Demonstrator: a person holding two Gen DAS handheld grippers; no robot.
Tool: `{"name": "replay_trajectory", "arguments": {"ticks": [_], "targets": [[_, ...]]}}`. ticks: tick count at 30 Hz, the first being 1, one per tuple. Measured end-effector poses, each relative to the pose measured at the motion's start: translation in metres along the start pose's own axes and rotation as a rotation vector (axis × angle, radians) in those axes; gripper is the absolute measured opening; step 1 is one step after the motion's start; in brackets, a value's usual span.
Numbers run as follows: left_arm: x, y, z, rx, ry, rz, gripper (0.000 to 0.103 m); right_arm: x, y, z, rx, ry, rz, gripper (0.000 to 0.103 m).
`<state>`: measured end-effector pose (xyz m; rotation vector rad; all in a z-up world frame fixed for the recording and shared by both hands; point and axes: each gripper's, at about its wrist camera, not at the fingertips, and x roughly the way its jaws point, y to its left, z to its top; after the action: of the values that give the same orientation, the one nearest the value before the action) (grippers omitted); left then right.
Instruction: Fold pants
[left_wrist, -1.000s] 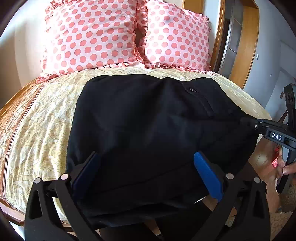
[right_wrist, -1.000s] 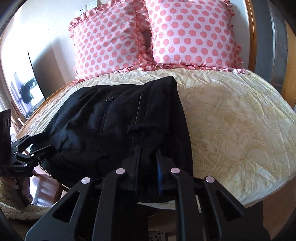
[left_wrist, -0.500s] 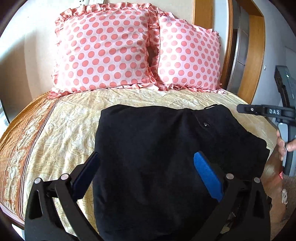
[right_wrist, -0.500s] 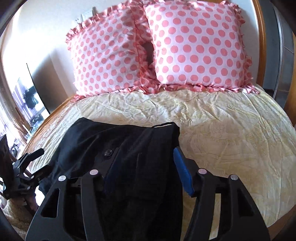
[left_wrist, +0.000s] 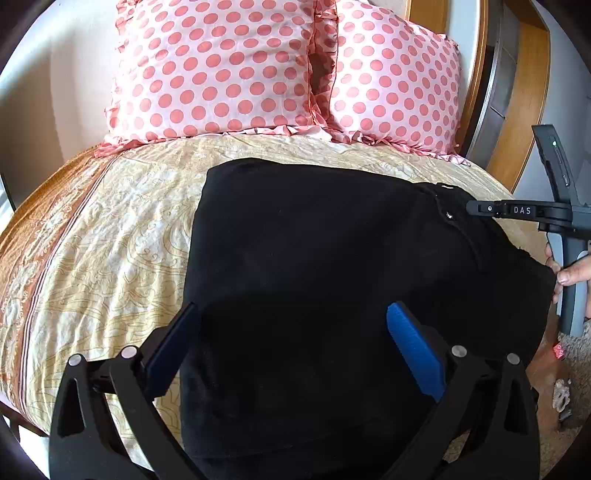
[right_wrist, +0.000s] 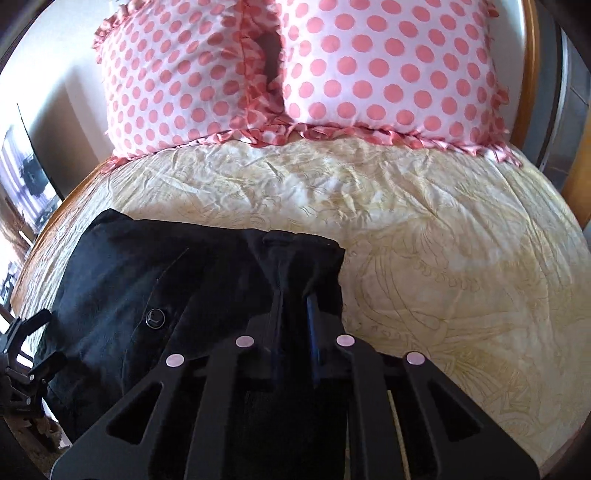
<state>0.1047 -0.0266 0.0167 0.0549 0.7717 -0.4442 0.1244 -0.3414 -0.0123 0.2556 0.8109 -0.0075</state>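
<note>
The black pants (left_wrist: 332, 266) lie folded on the yellow bedspread (left_wrist: 110, 236), waistband and button toward the right. My left gripper (left_wrist: 291, 332) is open, its blue pads wide apart above the near part of the pants, holding nothing. In the right wrist view the pants (right_wrist: 147, 280) lie at the left, and my right gripper (right_wrist: 295, 306) is shut on a bunched fold of the waistband corner. The right gripper also shows in the left wrist view (left_wrist: 476, 207), at the pants' button.
Two pink polka-dot pillows (left_wrist: 229, 70) lean against the headboard at the back. A wooden bed frame (left_wrist: 476, 74) and a door frame stand at the right. The bed's near edge drops to carpet (left_wrist: 569, 354) at the right. The left gripper's tip shows in the right wrist view (right_wrist: 26, 343).
The right gripper was shut on the pants, opened half a second ago, and is now shut on the waistband corner. The pants have moved further onto the bed. The left gripper stayed open.
</note>
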Motion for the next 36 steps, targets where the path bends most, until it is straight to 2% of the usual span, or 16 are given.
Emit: {"name": "replay_trajectory", "arguments": {"ticks": [2,3,5,6,9,11,13,17,19,21,24,29,30,32,34,36], "targets": [[-0.004,0.000,0.000,-0.001,-0.007,-0.001,0.101,-0.006,0.004,-0.001,-0.010,-0.020,-0.023,0.015],[-0.007,-0.001,0.000,0.003,-0.016,-0.004,0.101,-0.014,0.009,-0.002,-0.034,-0.046,-0.074,0.021],[-0.016,-0.003,0.001,0.012,-0.044,-0.009,0.101,-0.033,0.020,-0.006,-0.073,-0.116,-0.143,0.059],[-0.021,-0.005,0.001,0.018,-0.060,-0.012,0.101,-0.049,0.028,-0.013,-0.104,-0.180,-0.136,0.063],[-0.030,-0.013,0.002,0.025,-0.086,-0.047,0.101,-0.080,0.051,-0.035,-0.177,-0.269,-0.076,0.063],[-0.032,-0.020,0.001,0.034,-0.097,-0.080,0.101,-0.090,0.069,-0.056,-0.233,-0.284,-0.009,0.060],[-0.031,-0.029,0.000,0.055,-0.096,-0.084,0.101,-0.091,0.083,-0.075,-0.268,-0.286,0.001,0.060],[-0.021,-0.041,-0.005,0.082,-0.071,-0.055,0.101,-0.088,0.089,-0.105,-0.261,-0.310,-0.074,0.060],[-0.009,-0.043,-0.010,0.076,-0.024,-0.015,0.101,-0.066,0.081,-0.118,-0.231,-0.257,-0.132,0.061],[0.004,-0.042,-0.016,0.060,0.021,0.004,0.101,-0.061,0.074,-0.128,-0.180,-0.297,-0.120,0.062],[0.001,-0.048,-0.020,0.081,-0.002,0.042,0.101,-0.068,0.075,-0.125,-0.163,-0.313,-0.130,0.062],[-0.017,-0.041,-0.023,0.028,-0.022,0.023,0.101,-0.090,0.079,-0.130,-0.136,-0.408,-0.090,0.063],[-0.017,-0.039,-0.027,0.019,-0.017,0.024,0.101,-0.089,0.081,-0.133,-0.144,-0.407,-0.097,0.064],[-0.013,-0.040,-0.033,0.031,-0.019,0.034,0.101,-0.071,0.085,-0.139,-0.175,-0.344,-0.145,0.071],[-0.012,-0.048,-0.038,0.077,-0.039,0.076,0.101,-0.068,0.086,-0.146,-0.183,-0.378,-0.161,0.071],[-0.012,-0.049,-0.038,0.083,-0.042,0.081,0.101,-0.070,0.085,-0.142,-0.174,-0.362,-0.151,0.071]]}}
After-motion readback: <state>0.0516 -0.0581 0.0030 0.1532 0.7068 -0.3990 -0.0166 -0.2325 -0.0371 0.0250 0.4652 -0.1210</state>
